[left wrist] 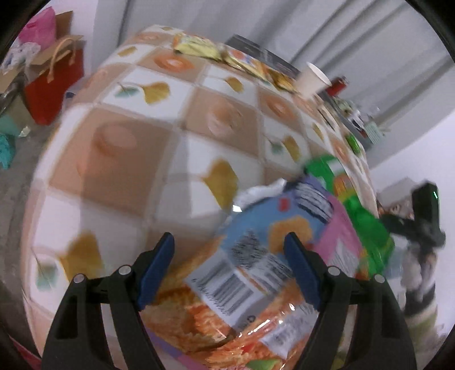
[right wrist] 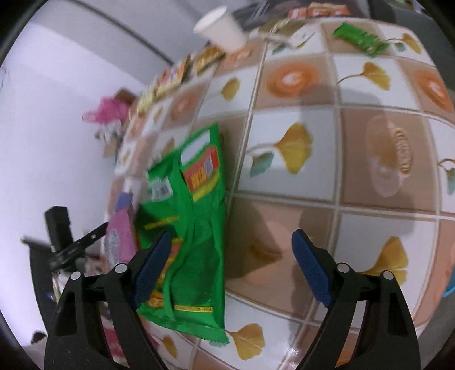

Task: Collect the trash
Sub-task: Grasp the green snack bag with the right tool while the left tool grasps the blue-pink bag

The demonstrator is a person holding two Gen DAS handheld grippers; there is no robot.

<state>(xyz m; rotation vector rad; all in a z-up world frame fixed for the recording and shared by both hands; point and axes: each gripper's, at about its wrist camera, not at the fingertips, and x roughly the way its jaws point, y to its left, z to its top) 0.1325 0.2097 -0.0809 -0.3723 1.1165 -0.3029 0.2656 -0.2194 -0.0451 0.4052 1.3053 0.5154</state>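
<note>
left gripper [left wrist: 229, 257] tilted down, agape over snack bag [left wrist: 256, 256]

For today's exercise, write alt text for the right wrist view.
The open right gripper hovers over a green snack packet lying on a tablecloth patterned with ginkgo leaves. A paper cup stands at the far edge.

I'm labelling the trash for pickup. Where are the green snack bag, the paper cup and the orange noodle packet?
green snack bag [right wrist: 196, 227], right wrist view, middle of its front panel.
paper cup [right wrist: 224, 27], right wrist view, its side wall.
orange noodle packet [left wrist: 227, 284], left wrist view, the white barcode label.
</note>
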